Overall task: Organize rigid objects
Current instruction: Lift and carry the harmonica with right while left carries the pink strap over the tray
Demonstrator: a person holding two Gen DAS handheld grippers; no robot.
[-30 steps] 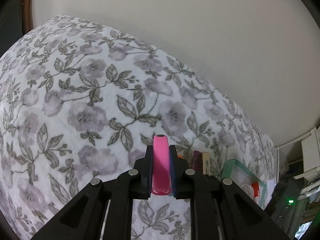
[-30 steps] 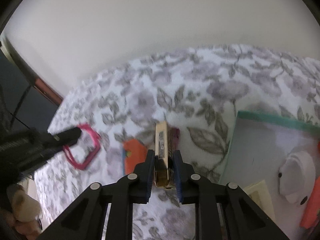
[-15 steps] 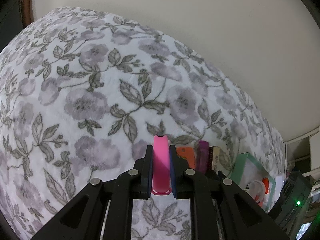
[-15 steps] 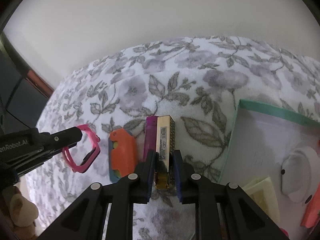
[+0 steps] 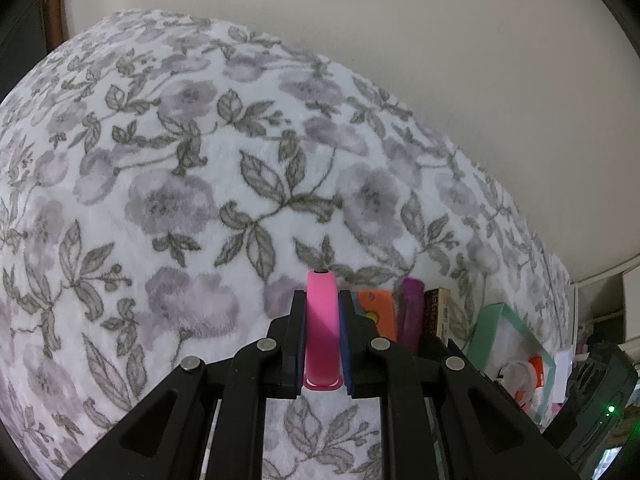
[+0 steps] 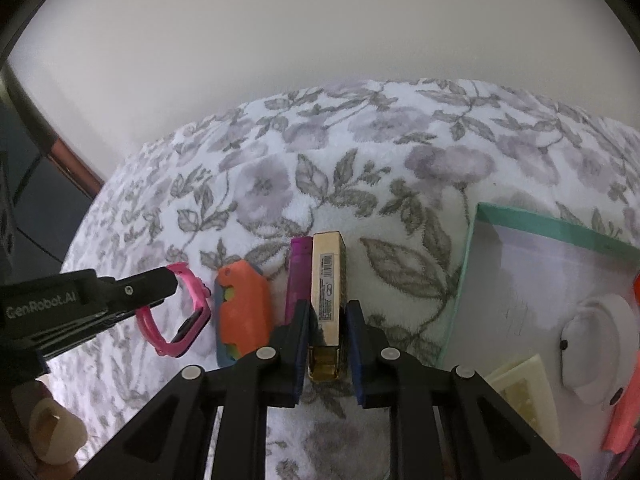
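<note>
My left gripper [image 5: 322, 304] is shut on the strap of a pink wristwatch [image 5: 322, 328]. The right wrist view shows the watch [image 6: 180, 320] hanging from the left gripper [image 6: 170, 286], just left of an orange case [image 6: 244, 308]. My right gripper [image 6: 328, 314] is shut on a slim gold box [image 6: 328, 280]. The box lies lengthwise beside a purple stick [image 6: 300, 272] on the flowered blanket [image 6: 360, 168]. The orange case [image 5: 376, 312], purple stick [image 5: 412, 308] and gold box [image 5: 436, 312] form a row right of my left gripper.
A green-rimmed tray [image 6: 560, 232] at the right holds a white round item [image 6: 596, 340], a cream card [image 6: 524, 392] and an orange-red piece [image 6: 624, 420]. A plain wall stands behind the bed. Dark furniture lies off the blanket's left edge.
The gold box has come down beside the purple stick, in line with the row. The pink watch has drawn closer to the orange case. Both grips are unchanged.
</note>
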